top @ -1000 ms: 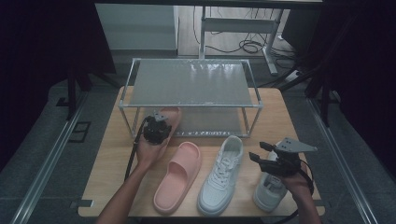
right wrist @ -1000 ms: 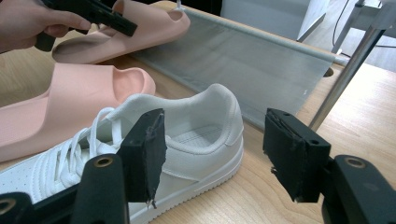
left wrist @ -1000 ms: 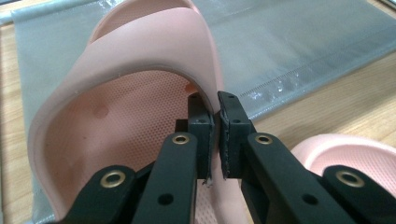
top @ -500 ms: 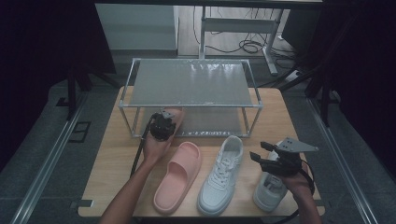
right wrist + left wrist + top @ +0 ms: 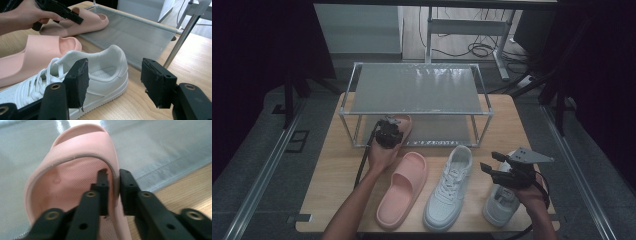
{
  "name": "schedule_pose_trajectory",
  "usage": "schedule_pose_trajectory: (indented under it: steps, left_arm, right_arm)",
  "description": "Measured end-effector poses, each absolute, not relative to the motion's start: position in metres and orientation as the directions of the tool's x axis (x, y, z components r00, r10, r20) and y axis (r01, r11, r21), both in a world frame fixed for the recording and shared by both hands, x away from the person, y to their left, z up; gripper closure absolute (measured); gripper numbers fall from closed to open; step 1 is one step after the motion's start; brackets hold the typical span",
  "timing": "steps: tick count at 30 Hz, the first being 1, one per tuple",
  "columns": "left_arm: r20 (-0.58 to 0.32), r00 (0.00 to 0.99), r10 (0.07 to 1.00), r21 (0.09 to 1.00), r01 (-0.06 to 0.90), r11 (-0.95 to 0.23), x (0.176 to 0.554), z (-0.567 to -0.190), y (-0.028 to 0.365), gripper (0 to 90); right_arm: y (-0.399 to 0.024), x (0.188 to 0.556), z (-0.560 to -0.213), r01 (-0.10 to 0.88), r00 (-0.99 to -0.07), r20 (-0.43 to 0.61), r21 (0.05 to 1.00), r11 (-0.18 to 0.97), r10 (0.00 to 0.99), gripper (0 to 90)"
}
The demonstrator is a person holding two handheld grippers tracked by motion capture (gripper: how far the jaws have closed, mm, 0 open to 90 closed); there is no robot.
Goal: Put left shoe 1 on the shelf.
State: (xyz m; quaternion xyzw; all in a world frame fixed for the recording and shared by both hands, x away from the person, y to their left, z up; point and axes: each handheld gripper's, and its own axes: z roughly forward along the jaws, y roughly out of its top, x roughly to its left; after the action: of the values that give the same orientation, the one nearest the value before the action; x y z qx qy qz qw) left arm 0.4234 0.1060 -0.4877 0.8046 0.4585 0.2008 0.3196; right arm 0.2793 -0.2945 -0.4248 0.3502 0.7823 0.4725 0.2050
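Left gripper (image 5: 113, 183) has just been opening its jaws around the heel rim of the pink slipper (image 5: 75, 170), which now rests on the lower shelf (image 5: 437, 132) of the rack, so the placing looks done. That rim sits between the slackened jaws. Right gripper (image 5: 113, 82) hovers open over the white sneaker (image 5: 100, 72) on the counter (image 5: 337, 170).

Second pink slipper (image 5: 403, 189) on wooden table (image 5: 329, 185), two white sneakers (image 5: 449, 187), perhaps cables (image 5: 477, 49) behind.
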Motion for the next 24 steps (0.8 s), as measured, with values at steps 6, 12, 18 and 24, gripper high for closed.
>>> schedule_pose_trajectory:
  steps: [6, 12, 18, 24]
  left_arm:
    - [-0.013, 0.441, 0.898, 0.711, 0.635, -0.301, 0.400, -0.476, 0.111, 54.5]
    - [-0.032, 0.464, 0.885, 0.729, 0.616, -0.297, 0.377, -0.469, 0.127, 50.3]
    - [-0.061, 0.505, 0.861, 0.757, 0.586, -0.290, 0.338, -0.465, 0.152, 59.5]
    - [-0.051, 0.521, 0.852, 0.766, 0.568, -0.302, 0.312, -0.466, 0.164, 80.3]
  right_arm:
    - [-0.295, 0.279, -0.424, 0.356, -0.669, 0.008, 0.882, 0.310, 0.744, 39.9]
    - [-0.294, 0.278, -0.424, 0.352, -0.668, 0.006, 0.883, 0.310, 0.744, 39.9]
    - [-0.295, 0.278, -0.423, 0.355, -0.665, 0.007, 0.883, 0.308, 0.747, 39.9]
    - [-0.294, 0.278, -0.423, 0.354, -0.664, 0.005, 0.883, 0.309, 0.748, 39.9]
